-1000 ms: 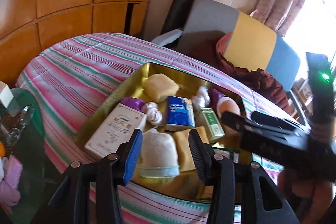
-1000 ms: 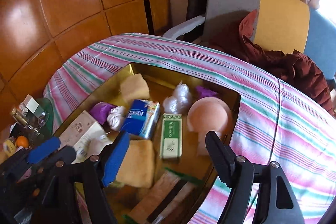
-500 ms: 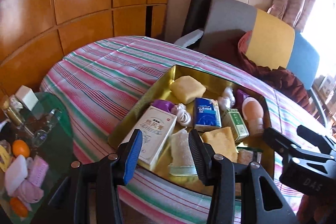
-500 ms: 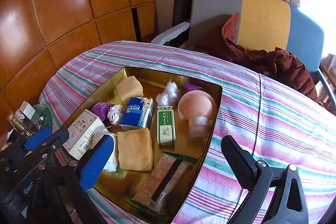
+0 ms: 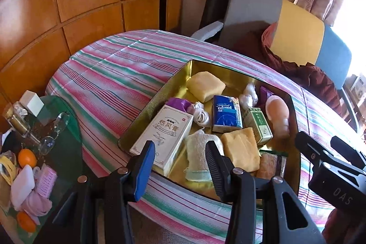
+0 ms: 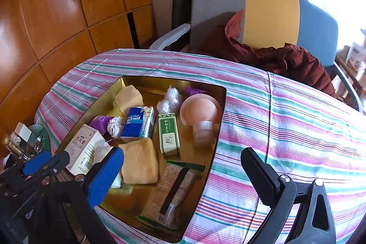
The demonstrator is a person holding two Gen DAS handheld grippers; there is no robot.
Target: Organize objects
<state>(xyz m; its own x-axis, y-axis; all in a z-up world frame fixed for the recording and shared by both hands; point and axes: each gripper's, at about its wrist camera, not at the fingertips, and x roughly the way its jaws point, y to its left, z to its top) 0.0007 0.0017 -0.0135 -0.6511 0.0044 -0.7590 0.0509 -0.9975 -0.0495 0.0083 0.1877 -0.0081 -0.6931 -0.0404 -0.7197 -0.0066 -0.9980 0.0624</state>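
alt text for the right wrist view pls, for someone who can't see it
A gold tray on a striped tablecloth holds a blue tissue pack, a green box, a white box, yellow cloths and a wrapped snack bar. The open right gripper hangs empty over the tray's near end.

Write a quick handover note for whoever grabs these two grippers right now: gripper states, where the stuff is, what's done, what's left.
Left gripper: open, empty, hovering at the near edge of the gold rectangular tray.
Right gripper: open wide, empty, above the tray's near right corner.
In the tray: white medicine box, blue tissue pack, green-and-white small box, two yellow folded cloths, pink round silicone piece, brown snack packet, all loosely jumbled.
Done: everything sits in the tray on the striped tablecloth.
Left: nothing is gripped; whether more sorting is needed is unclear.
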